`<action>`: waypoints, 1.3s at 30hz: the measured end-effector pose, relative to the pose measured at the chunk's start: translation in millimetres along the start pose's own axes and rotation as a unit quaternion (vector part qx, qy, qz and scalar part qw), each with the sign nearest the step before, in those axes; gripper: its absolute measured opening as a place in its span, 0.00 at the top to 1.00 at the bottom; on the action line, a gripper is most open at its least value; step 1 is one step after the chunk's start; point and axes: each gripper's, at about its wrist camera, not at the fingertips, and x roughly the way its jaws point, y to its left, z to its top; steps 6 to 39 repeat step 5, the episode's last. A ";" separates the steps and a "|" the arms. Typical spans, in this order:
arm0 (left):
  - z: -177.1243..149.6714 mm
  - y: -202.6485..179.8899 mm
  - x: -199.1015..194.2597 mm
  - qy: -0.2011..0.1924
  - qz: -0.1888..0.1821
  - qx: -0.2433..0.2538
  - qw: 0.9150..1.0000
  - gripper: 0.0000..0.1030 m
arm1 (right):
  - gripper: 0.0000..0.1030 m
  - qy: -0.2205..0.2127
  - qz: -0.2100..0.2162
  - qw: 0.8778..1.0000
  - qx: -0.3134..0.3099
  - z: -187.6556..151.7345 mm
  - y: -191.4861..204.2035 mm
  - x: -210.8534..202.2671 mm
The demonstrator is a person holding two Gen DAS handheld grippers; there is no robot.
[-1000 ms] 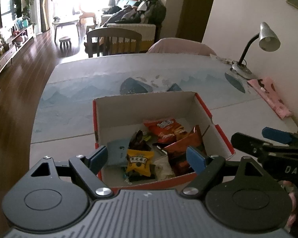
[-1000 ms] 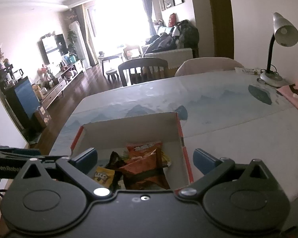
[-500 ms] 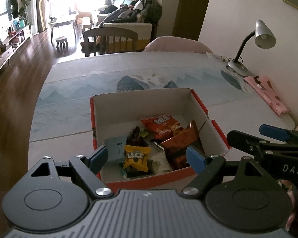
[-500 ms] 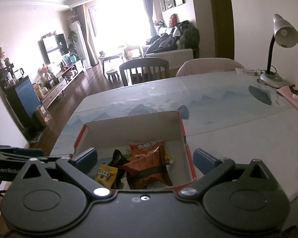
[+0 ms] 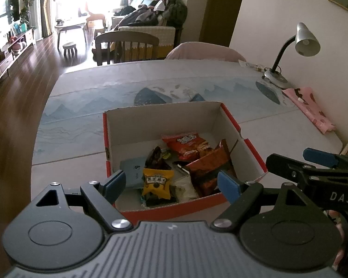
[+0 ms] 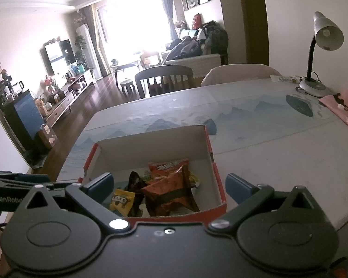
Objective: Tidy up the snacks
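Note:
A red-and-white cardboard box (image 5: 164, 115) sits on the table (image 5: 127, 85) and holds several snack packets: a yellow packet (image 5: 157, 183), a red packet (image 5: 185, 144), an orange-brown bag (image 5: 208, 164). My left gripper (image 5: 172, 184) is open and empty, held above the box's near edge. My right gripper (image 6: 169, 185) is open and empty, also above the near edge of the box (image 6: 155, 143), over the orange bag (image 6: 171, 192) and yellow packet (image 6: 121, 201). The right gripper's fingers (image 5: 317, 156) show at the right of the left wrist view.
A desk lamp (image 5: 299, 46) stands at the table's far right corner, with a pink cloth (image 5: 310, 106) near the right edge. Two chairs (image 5: 127, 46) stand at the far side. The table's left edge drops to a wooden floor (image 5: 16, 92).
Both grippers have drawn back and risen a little; the box sits lower and farther in both views. Both stay open and empty.

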 end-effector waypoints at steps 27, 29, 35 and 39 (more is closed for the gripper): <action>1.3 -2.0 1.2 0.003 -0.006 0.001 1.000 0.16 | 0.00 0.000 -0.005 1.000 0.006 0.7 -2.3 0.3; 1.3 -2.0 1.2 0.003 -0.006 0.001 1.000 0.16 | 0.00 0.000 -0.005 1.000 0.006 0.7 -2.3 0.3; 1.3 -2.0 1.2 0.003 -0.006 0.001 1.000 0.16 | 0.00 0.000 -0.005 1.000 0.006 0.7 -2.3 0.3; 1.3 -2.0 1.2 0.003 -0.006 0.001 1.000 0.16 | 0.00 0.000 -0.005 1.000 0.006 0.7 -2.3 0.3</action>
